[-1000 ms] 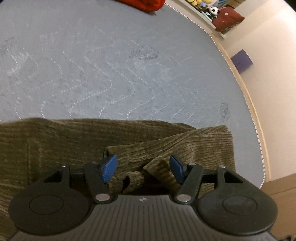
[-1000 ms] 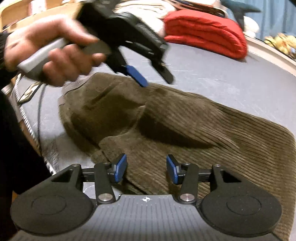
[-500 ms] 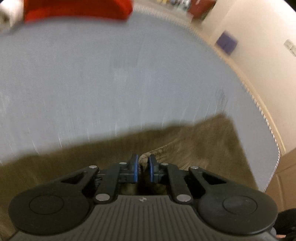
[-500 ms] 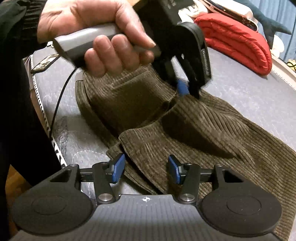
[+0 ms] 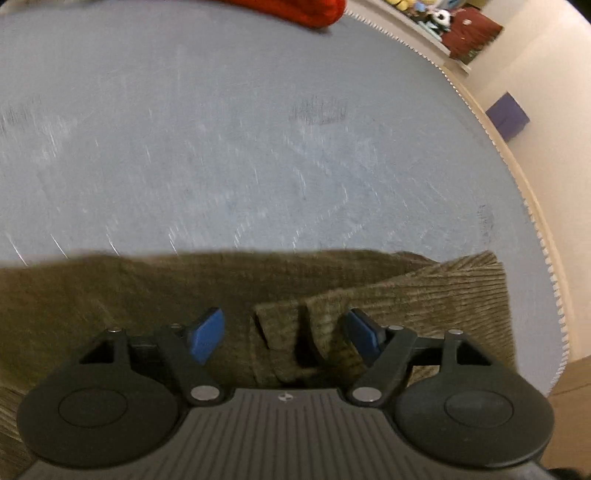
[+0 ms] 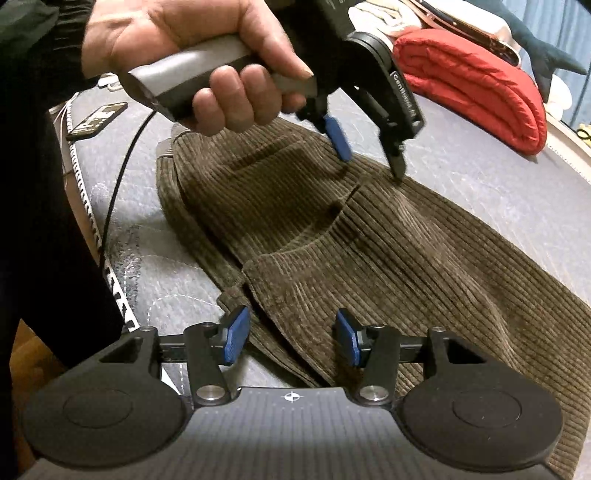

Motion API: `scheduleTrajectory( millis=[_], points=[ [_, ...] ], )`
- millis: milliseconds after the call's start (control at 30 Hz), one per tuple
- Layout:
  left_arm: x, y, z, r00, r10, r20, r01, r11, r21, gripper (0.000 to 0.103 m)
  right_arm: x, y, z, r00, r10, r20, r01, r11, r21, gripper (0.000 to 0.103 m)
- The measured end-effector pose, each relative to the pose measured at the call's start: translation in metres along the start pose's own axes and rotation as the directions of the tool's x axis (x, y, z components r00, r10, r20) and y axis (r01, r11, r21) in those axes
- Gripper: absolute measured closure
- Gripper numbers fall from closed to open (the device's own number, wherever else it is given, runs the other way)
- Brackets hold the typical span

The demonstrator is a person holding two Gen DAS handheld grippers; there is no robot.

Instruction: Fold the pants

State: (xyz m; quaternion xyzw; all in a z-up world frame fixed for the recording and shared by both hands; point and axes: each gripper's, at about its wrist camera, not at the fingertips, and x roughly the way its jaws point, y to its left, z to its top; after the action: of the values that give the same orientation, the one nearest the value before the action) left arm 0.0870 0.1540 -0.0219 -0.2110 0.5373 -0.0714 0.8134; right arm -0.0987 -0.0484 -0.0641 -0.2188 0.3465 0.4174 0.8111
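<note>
Olive-brown corduroy pants (image 6: 369, 236) lie folded on the grey quilted bed (image 6: 480, 166); in the left wrist view the pants (image 5: 406, 295) fill the lower part. My left gripper (image 5: 286, 334) is open and empty just above a folded cloth edge; it also shows in the right wrist view (image 6: 369, 155), held in a hand over the pants' far side. My right gripper (image 6: 290, 341) is open and empty, low over the near folded corner of the pants.
A folded red blanket (image 6: 476, 85) lies at the bed's far side, also seen in the left wrist view (image 5: 295, 11). The bed's stitched edge (image 5: 532, 206) runs along the right, with a purple box (image 5: 508, 116) on the floor beyond. A phone (image 6: 98, 116) lies near the left edge.
My left gripper shut on a fold of the pants half a second ago and has now opened, letting it go. The right gripper stayed open and shifted slightly over the near corner.
</note>
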Motion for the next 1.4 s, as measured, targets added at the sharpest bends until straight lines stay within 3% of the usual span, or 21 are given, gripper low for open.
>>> scheduleTrajectory(
  millis=[67, 167, 200, 267, 333, 400, 433, 500, 600, 733, 800, 833, 900, 967, 1067, 1133, 1233, 1267, 1300, 1333, 1400],
  points=[
    [0.01, 0.002, 0.0, 0.999, -0.022, -0.028, 0.022, 1.0, -0.017, 0.025, 0.001, 0.001, -0.001, 1.0, 0.002, -0.006, -0.002, 1.0, -0.009, 0.049],
    [0.019, -0.009, -0.002, 1.0, -0.003, -0.03, 0.005, 0.997, 0.074, 0.026, 0.005, 0.002, -0.002, 1.0, 0.003, -0.021, -0.003, 1.0, -0.027, 0.049],
    [0.018, -0.017, -0.003, 1.0, 0.008, -0.025, -0.004, 0.991, 0.135, 0.035, 0.006, 0.003, -0.003, 1.0, 0.004, -0.027, -0.005, 0.999, -0.033, 0.049],
    [0.01, -0.033, -0.004, 0.999, 0.029, 0.015, -0.032, 0.967, 0.251, 0.066, 0.007, 0.004, -0.003, 0.999, 0.005, -0.036, -0.006, 0.999, -0.046, 0.05],
    [-0.011, -0.049, -0.004, 0.994, 0.016, 0.107, -0.053, 0.936, 0.348, 0.073, 0.004, 0.003, -0.002, 0.999, -0.015, -0.039, 0.013, 0.998, -0.055, 0.083],
    [-0.034, -0.058, -0.002, 0.977, -0.037, 0.209, -0.044, 0.928, 0.369, 0.074, -0.003, -0.002, 0.002, 1.0, -0.013, -0.028, 0.012, 0.999, -0.037, 0.096],
    [-0.04, -0.059, -0.001, 0.968, -0.053, 0.246, -0.041, 0.931, 0.362, 0.074, -0.009, -0.004, 0.004, 1.0, -0.006, -0.012, 0.005, 1.0, -0.027, 0.096],
    [-0.039, -0.057, 0.0, 0.957, -0.046, 0.287, -0.058, 0.937, 0.345, 0.073, -0.022, -0.004, 0.007, 1.0, -0.007, 0.027, 0.008, 0.999, -0.039, 0.096],
    [-0.012, -0.047, 0.002, 0.974, 0.067, 0.214, -0.132, 0.944, 0.304, 0.058, -0.034, -0.001, 0.006, 0.998, -0.019, 0.067, 0.024, 0.997, -0.075, 0.096],
    [-0.021, -0.041, 0.003, 0.949, 0.152, 0.276, -0.221, 0.945, 0.24, 0.045, -0.022, -0.005, -0.004, 0.999, 0.004, -0.035, -0.007, 0.996, -0.084, 0.092],
    [-0.043, -0.044, 0.003, 0.929, 0.134, 0.345, -0.228, 0.942, 0.246, 0.045, -0.026, -0.016, -0.006, 0.999, 0.019, -0.026, -0.019, 1.0, -0.008, 0.083],
    [-0.051, -0.048, 0.0, 0.926, 0.109, 0.362, -0.212, 0.942, 0.26, 0.046, -0.032, -0.024, -0.005, 1.0, 0.029, -0.006, -0.029, 0.998, 0.052, 0.071],
    [-0.061, -0.056, -0.006, 0.934, 0.032, 0.356, -0.15, 0.94, 0.308, 0.055, -0.046, -0.043, -0.005, 0.998, -0.005, 0.06, -0.005, 0.987, 0.163, 0.057],
    [-0.062, -0.063, -0.016, 0.953, -0.047, 0.298, -0.072, 0.924, 0.375, 0.072, -0.061, -0.065, -0.009, 0.988, -0.105, 0.111, 0.071, 0.96, 0.272, 0.053],
    [-0.046, -0.069, -0.036, 0.981, -0.07, 0.183, -0.027, 0.876, 0.481, 0.085, -0.077, -0.104, -0.027, 0.953, -0.288, 0.092, 0.214, 0.857, 0.468, 0.05],
    [-0.02, -0.062, -0.042, 0.987, 0.08, 0.141, -0.142, 0.843, 0.518, 0.087, -0.084, -0.13, -0.046, 0.928, -0.37, 0.027, 0.28, 0.745, 0.605, 0.044],
    [0.002, -0.043, -0.044, 0.932, 0.313, 0.183, -0.362, 0.782, 0.508, 0.088, -0.09, -0.165, -0.083, 0.89, -0.438, -0.126, 0.371, 0.535, 0.759, 0.042],
    [-0.003, -0.039, -0.042, 0.933, 0.306, 0.189, -0.359, 0.796, 0.487, 0.088, -0.09, -0.173, -0.094, 0.885, -0.435, -0.165, 0.383, 0.48, 0.789, 0.04],
    [-0.011, -0.041, -0.039, 0.947, 0.259, 0.19, -0.319, 0.829, 0.459, 0.088, -0.09, -0.181, -0.106, 0.889, -0.415, -0.193, 0.381, 0.438, 0.814, 0.04],
    [-0.022, -0.043, -0.038, 0.957, 0.211, 0.201, -0.28, 0.856, 0.435, 0.088, -0.089, -0.185, -0.113, 0.89, -0.402, -0.215, 0.385, 0.412, 0.826, 0.038],
    [-0.042, -0.061, -0.037, 0.965, 0.108, 0.237, -0.206, 0.874, 0.441, 0.088, -0.088, -0.189, -0.126, 0.897, -0.374, -0.234, 0.373, 0.362, 0.854, 0.035]
  ],
)
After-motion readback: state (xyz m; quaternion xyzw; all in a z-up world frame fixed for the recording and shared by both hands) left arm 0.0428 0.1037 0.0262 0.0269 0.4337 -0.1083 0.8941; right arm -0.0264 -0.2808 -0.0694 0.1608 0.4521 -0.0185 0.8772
